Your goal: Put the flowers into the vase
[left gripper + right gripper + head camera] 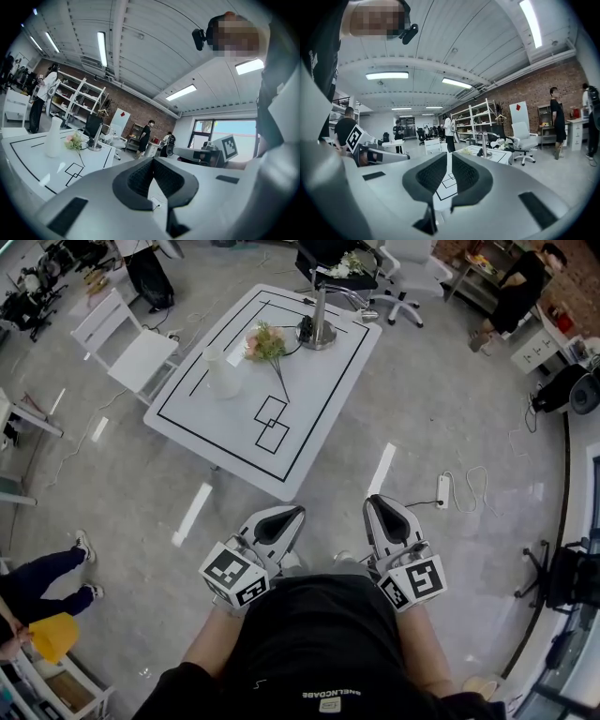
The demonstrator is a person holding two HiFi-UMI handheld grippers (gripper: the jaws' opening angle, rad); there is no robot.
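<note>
flowers lie on the white table, blooms just beside the white vase. both grippers sit nr the person's body, well apart from the table. left gripper clenched, empty. right gripper jaws a thin slit apart, nothing betw them.

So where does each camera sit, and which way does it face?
Head view: on the person's head, facing steeply down; shows torso, left tool, right tool, table.
Left gripper view: on left tool, facing along its jaws to the table; torso at right.
Right gripper view: on right tool, likewise; torso at left.
Shared: the table.
</note>
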